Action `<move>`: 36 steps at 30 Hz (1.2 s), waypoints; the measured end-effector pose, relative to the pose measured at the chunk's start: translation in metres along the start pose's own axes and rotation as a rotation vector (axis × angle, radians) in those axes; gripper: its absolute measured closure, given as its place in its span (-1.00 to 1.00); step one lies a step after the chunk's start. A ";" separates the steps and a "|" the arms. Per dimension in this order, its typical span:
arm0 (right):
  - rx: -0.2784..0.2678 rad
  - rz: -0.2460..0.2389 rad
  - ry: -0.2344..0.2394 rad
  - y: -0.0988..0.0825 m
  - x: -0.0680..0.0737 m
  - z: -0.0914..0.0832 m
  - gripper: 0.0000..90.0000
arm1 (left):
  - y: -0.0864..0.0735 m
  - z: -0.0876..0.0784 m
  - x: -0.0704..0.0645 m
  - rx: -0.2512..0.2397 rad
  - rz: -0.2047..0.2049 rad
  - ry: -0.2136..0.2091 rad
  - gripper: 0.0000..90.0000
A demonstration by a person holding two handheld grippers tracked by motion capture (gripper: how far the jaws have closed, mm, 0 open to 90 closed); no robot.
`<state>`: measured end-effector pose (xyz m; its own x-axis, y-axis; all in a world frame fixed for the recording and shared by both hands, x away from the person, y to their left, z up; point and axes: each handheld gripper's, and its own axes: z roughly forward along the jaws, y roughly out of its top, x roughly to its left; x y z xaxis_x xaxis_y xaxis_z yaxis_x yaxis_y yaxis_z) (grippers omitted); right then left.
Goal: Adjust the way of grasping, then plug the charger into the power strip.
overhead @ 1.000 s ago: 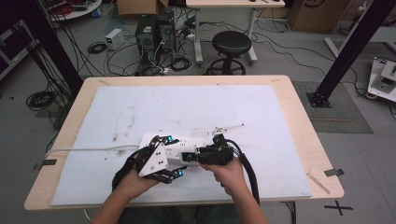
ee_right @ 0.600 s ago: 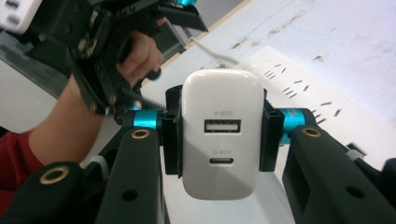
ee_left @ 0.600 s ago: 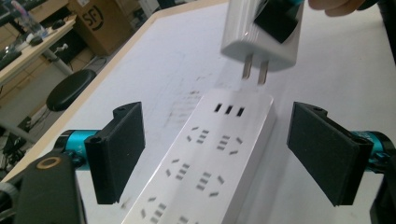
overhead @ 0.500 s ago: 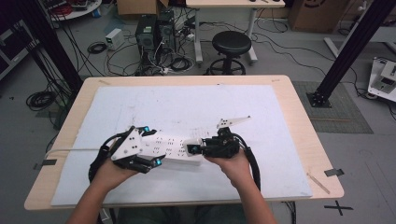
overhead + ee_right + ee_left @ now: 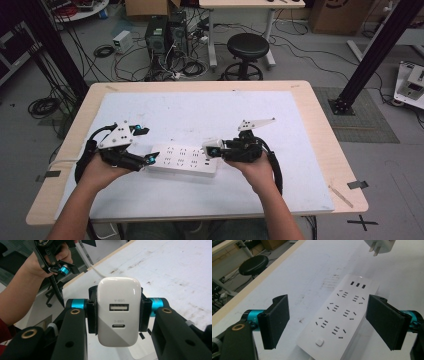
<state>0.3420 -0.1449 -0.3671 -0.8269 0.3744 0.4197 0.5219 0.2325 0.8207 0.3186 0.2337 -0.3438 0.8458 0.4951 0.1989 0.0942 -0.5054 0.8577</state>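
A white power strip (image 5: 184, 160) lies flat on the white mat, with several sockets and a row of USB ports (image 5: 358, 285) at its far end. My left gripper (image 5: 148, 145) is open at the strip's left end, and the strip (image 5: 342, 315) lies below and between its wide-set jaws, untouched. My right gripper (image 5: 216, 149) is shut on a white USB charger (image 5: 118, 311), gripped by its sides with the USB-A and USB-C ports facing the camera. The charger (image 5: 379, 245) hangs above the strip's far end with its prongs bare.
The white mat (image 5: 210, 115) covers most of the wooden table (image 5: 325, 130). A white cable (image 5: 62, 163) runs off the table's left edge. Beyond the far edge stand a black stool (image 5: 248, 47), computer cases and floor cables.
My left gripper has swung left from over the strip's middle to its left end, uncovering the strip. The right gripper has risen slightly with the charger in it.
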 end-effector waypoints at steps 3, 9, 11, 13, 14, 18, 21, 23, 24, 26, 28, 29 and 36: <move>-0.001 -0.007 -0.002 0.002 0.000 -0.002 0.41 | 0.000 0.000 0.002 0.008 -0.003 -0.002 -0.57; 0.010 -0.009 -0.006 0.004 0.001 -0.003 0.41 | 0.000 -0.001 0.002 0.013 0.007 0.002 -0.57; 0.005 -0.016 -0.006 0.004 0.001 -0.002 0.41 | 0.000 -0.002 0.001 0.012 0.007 0.003 -0.57; 0.008 -0.016 -0.006 0.005 0.003 -0.004 0.41 | -0.001 -0.003 0.001 0.016 0.012 0.004 -0.57; 0.010 -0.020 -0.004 0.006 0.003 -0.004 0.41 | -0.001 -0.004 0.001 0.015 0.007 0.004 -0.57; 0.023 -0.034 -0.014 0.013 0.005 -0.002 0.41 | -0.001 -0.008 0.002 0.021 0.004 0.014 -0.57; 0.039 -0.044 -0.005 0.018 0.006 0.001 0.41 | -0.001 -0.012 0.004 0.020 0.004 0.022 -0.57; 0.046 -0.043 -0.009 0.020 0.007 0.003 0.41 | -0.001 -0.013 0.004 0.018 -0.001 0.026 -0.57; 0.074 -0.045 -0.018 0.025 0.009 0.007 0.41 | -0.002 -0.013 0.005 0.020 0.001 0.025 -0.57; 0.081 -0.045 -0.023 0.026 0.008 0.009 0.41 | -0.003 -0.013 0.005 0.021 0.002 0.026 -0.57; 0.096 -0.047 -0.027 0.030 0.008 0.012 0.41 | -0.004 -0.013 0.006 0.019 -0.001 0.024 -0.57; 0.105 -0.051 -0.035 0.031 0.009 0.013 0.41 | -0.005 -0.012 0.006 0.019 -0.002 0.026 -0.57; 0.139 -0.037 -0.049 0.037 0.007 0.020 0.41 | -0.007 -0.012 0.007 0.014 -0.008 0.022 -0.57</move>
<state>0.3593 -0.1160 -0.3415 -0.8369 0.4053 0.3678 0.5177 0.3681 0.7723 0.3177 0.2486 -0.3425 0.8335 0.5140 0.2027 0.1079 -0.5112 0.8527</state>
